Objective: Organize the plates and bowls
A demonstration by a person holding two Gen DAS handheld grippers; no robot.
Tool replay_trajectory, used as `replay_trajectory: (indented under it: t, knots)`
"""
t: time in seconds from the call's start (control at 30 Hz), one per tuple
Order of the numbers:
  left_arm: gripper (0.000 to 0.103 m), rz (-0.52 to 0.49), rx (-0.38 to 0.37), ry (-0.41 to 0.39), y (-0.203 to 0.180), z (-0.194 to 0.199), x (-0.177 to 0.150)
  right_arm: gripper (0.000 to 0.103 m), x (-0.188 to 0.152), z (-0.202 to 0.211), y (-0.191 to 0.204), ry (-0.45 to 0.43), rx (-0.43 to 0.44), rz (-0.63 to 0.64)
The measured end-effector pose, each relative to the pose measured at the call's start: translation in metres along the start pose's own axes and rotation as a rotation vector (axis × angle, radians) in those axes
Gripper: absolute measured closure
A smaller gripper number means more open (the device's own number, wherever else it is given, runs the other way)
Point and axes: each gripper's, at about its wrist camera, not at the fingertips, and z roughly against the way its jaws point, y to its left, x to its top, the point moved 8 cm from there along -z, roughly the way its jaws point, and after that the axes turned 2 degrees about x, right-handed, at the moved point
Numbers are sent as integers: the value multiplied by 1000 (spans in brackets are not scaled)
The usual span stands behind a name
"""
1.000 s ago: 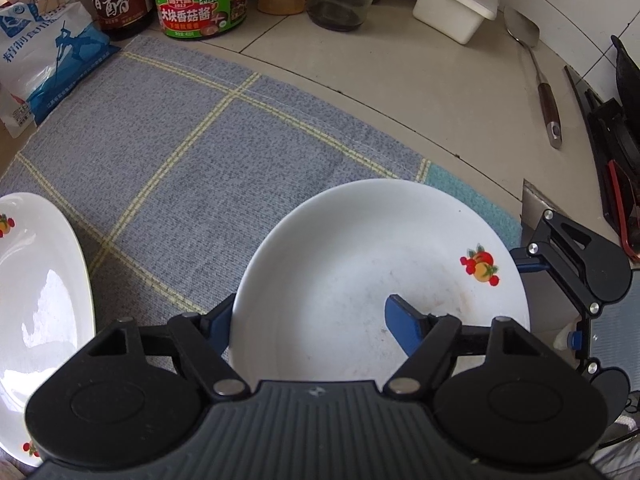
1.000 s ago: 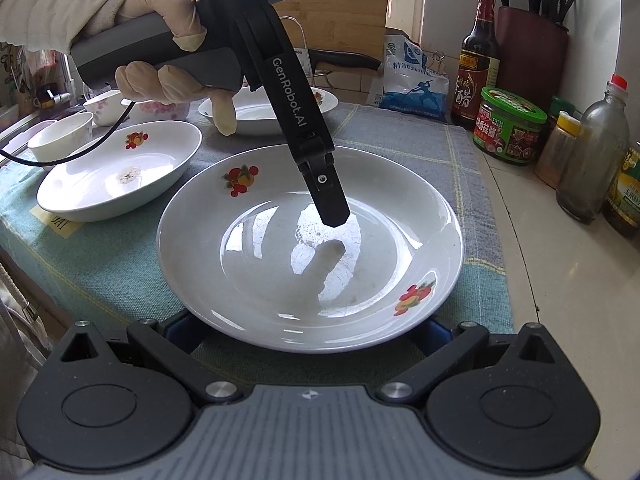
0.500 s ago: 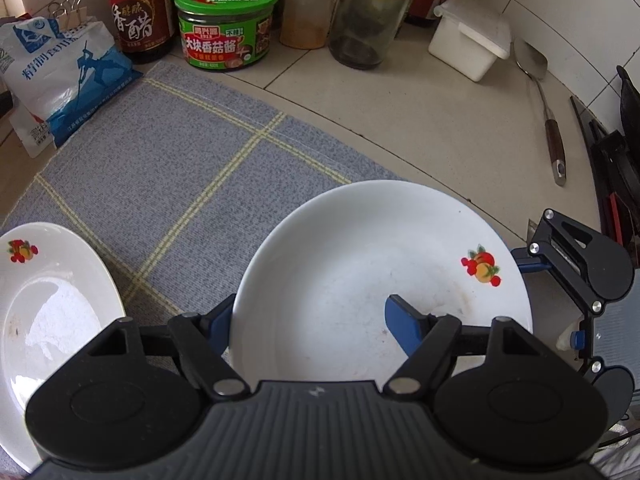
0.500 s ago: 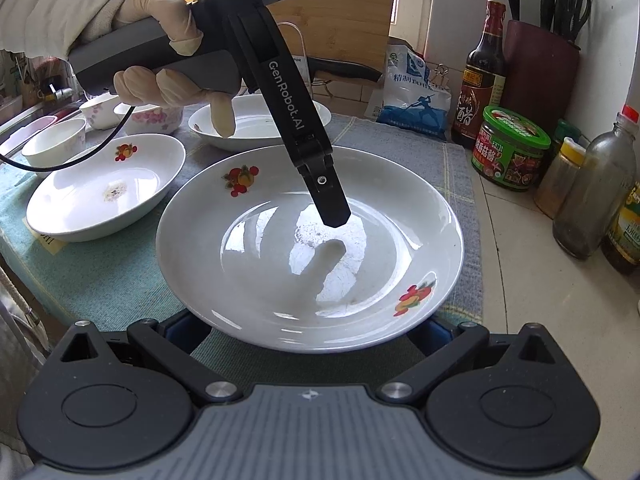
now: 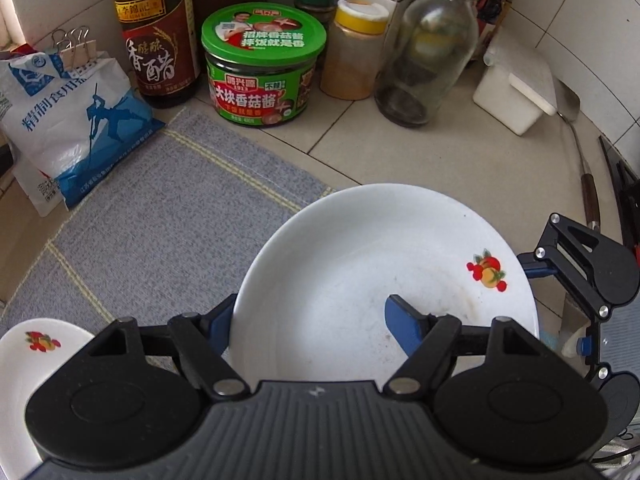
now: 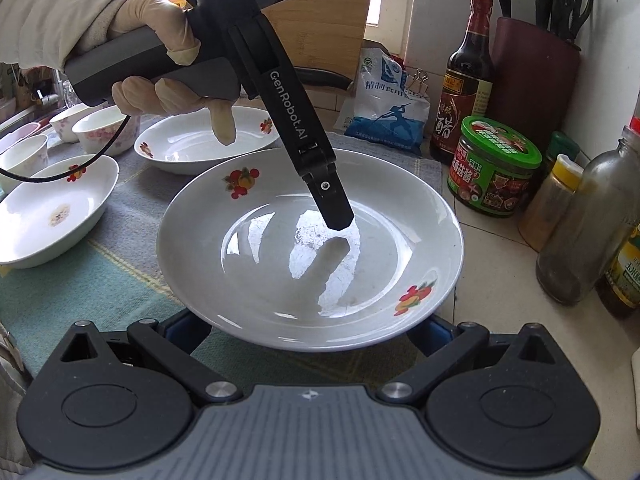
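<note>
Left tongs (image 5: 310, 330): clamped on the plate (image 5: 360, 264), one pad on the inner floor and the other under the near rim. The gloved hand (image 6: 160, 40) holds them pointing steeply down.

Right tongs (image 6: 310, 332): both fingers reach under the plate's near edge and stand wide apart. Their tips are hidden, so we cannot tell whether they grip the plate or only support it.

The plate is carried between the two tools, clear of the surface and roughly level. It now hangs over the cloth (image 5: 160, 232) edge, partly above the bare counter (image 5: 440, 152).

Change noted: a second ago the plate sat well back over the cloth, with the condiments at the top margin of the left view. Now the jar (image 5: 262, 68) and glass bottle (image 5: 424, 56) loom large just beyond the far rim, and the neighbouring plate (image 5: 16, 360) has slid almost out of frame at lower left. The left hold looks unchanged. We judge the plate is in transit towards the back right of the counter, away from the other crockery.

Further off on the cloth lie two more plates (image 6: 52, 208) (image 6: 200, 148), with small bowls (image 6: 100, 128) behind them — none yet stacked.

For the task, this is one piece lifted and no set-down yet. Clearance to the jar and bottle is shrinking — contact there is the risk we would flag.
</note>
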Motion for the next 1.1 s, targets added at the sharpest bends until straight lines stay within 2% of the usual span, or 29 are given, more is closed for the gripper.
replay_trajectory:
  t: [0.2,0.67,0.9,1.1]
  knots:
    - [27,9,14,-4,9,-13,16,0,6,-14,-16,-1,9,-5]
    - [27,17,16,-19,15,-35,24,0,4,-30,-30,22,-2,-20]
    - [27,11,30,-28,15,-34,25,0,4,-34,-31,21,-8,-40]
    - [22,-4,71,-54,12,-20,20,0,4,-27,-28,23,-20,-56]
